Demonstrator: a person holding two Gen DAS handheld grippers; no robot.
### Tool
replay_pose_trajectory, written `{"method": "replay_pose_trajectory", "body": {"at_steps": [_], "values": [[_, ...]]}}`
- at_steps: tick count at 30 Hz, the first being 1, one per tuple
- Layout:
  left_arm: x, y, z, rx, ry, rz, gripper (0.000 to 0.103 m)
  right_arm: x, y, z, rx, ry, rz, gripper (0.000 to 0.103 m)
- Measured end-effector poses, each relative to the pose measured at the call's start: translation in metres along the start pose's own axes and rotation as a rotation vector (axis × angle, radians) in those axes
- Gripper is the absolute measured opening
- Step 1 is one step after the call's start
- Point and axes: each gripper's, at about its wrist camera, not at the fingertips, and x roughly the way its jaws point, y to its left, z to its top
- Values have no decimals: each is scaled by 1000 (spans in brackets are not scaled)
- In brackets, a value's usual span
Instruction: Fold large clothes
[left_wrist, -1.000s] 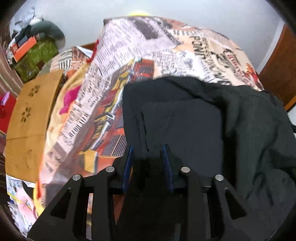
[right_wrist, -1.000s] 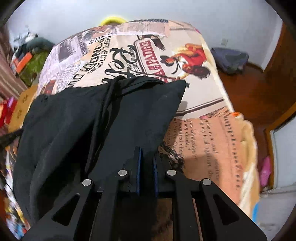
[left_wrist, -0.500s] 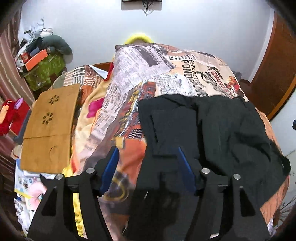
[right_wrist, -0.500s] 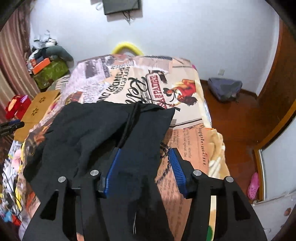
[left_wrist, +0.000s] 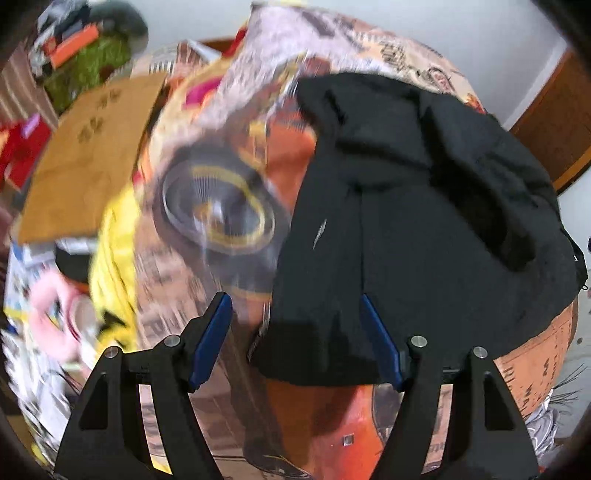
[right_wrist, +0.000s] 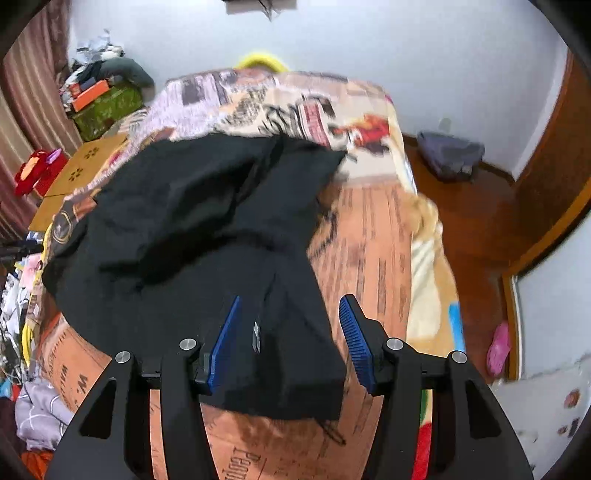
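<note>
A large black garment (left_wrist: 413, 206) lies loosely folded and rumpled on the bed's printed newspaper-pattern cover (left_wrist: 221, 206). It also shows in the right wrist view (right_wrist: 207, 229). My left gripper (left_wrist: 295, 332) is open and empty, hovering above the garment's near left corner. My right gripper (right_wrist: 291, 339) is open and empty, above the garment's near right corner, its blue pads (right_wrist: 354, 339) spread wide on either side of the cloth.
A wooden lap table (left_wrist: 88, 155) lies left of the bed. Clutter and a green box (right_wrist: 107, 107) stand at the back left. A grey bag (right_wrist: 450, 155) sits on the wooden floor at right, near a brown door (right_wrist: 554, 155).
Both grippers were shut on the black garment a second ago. They opened, let it go and pulled back toward the bed's near end. The left view has swung left and is blurred.
</note>
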Motion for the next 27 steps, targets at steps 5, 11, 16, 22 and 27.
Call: {"method": "replay_pose_trajectory", "body": {"at_steps": [5,11,16,22,27], "values": [[30,11,-21,-53,65,-15,70,24,-19,-20,87,74,14,51],[38,12,-28,-83,65,-30,70,34,-28,-35,170,75,70,51],[36,-16,-33,17,73,-45,71,32,-23,-39,180,62,106,53],[28,-49,-37,135,34,9,29,27,-21,-42,186,59,148,33],[6,-55,-21,81,-7,-110,24,18,-8,-39,119,42,95,9]]}}
